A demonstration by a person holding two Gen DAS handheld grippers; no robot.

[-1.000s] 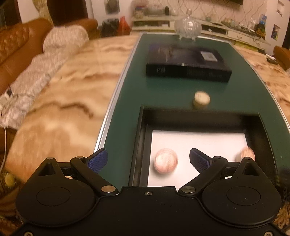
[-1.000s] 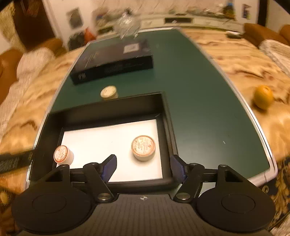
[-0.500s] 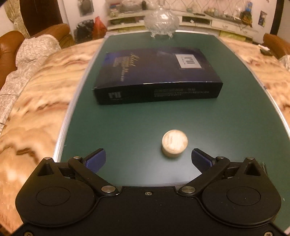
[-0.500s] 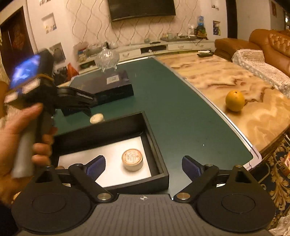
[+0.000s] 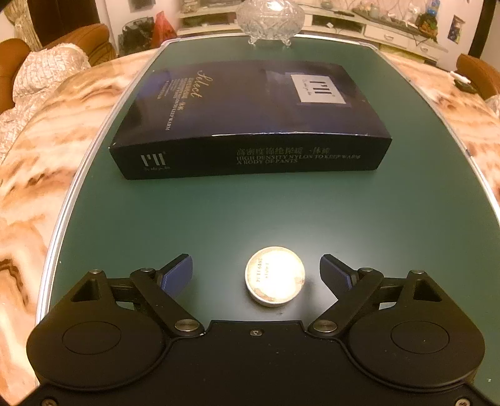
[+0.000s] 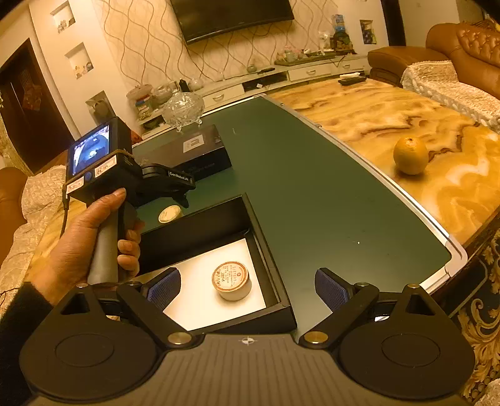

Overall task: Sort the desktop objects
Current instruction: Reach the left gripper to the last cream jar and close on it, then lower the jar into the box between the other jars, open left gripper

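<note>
A small round tin [image 5: 275, 275] with a pale lid sits on the green table top, between the open fingers of my left gripper [image 5: 256, 270], not touched. The same tin [image 6: 170, 214] shows in the right wrist view just beyond the black tray [image 6: 250, 215], under the hand-held left gripper [image 6: 184, 200]. A second round tin [image 6: 231, 280] with a reddish printed lid lies inside the tray on its white floor. My right gripper [image 6: 247, 289] is open and empty, held above the tray's near right corner.
A large dark box [image 5: 247, 121] lies across the table behind the tin. A glass bowl [image 5: 270, 18] stands at the far edge. An orange [image 6: 410, 155] rests on the marble top at the right. Sofas flank the table.
My left gripper moved forward from over the tray to the loose tin, which now sits between its fingers. My right gripper rose and pulled back from the tray.
</note>
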